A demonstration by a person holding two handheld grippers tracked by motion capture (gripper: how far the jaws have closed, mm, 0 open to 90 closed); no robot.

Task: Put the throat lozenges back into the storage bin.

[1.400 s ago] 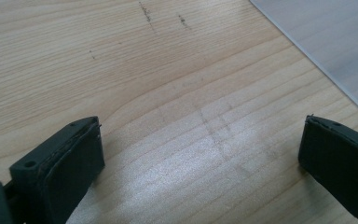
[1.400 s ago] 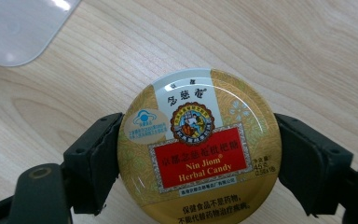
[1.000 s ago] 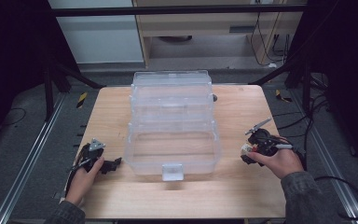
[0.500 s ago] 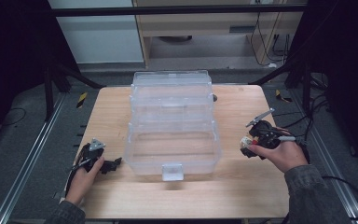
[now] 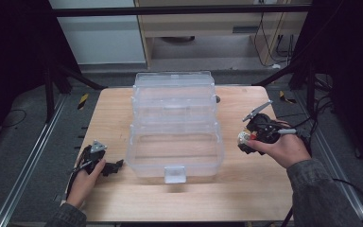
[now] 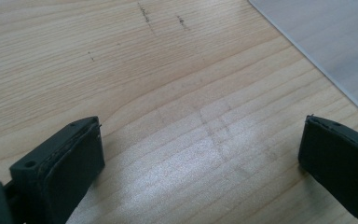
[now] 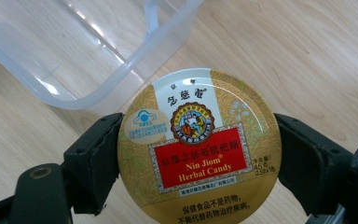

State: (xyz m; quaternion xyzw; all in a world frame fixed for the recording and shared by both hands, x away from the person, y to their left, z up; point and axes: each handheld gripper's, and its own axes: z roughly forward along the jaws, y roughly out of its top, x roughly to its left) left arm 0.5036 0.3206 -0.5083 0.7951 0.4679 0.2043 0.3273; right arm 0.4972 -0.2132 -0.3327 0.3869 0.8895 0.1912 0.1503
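Rising off the right side of the table (image 5: 123, 109), the right gripper (image 5: 244, 140) is now lifting higher than a second ago, its jaws clamping one round gold candy tin (image 7: 198, 147) by its rim, just right of the one clear plastic box (image 5: 175, 127). Meanwhile the left gripper (image 5: 116, 166) is resting on the near left of the table, jaws standing wide apart over bare wood. In the right gripper view the tin's lower edge is cut off, and the box is showing just a corner.
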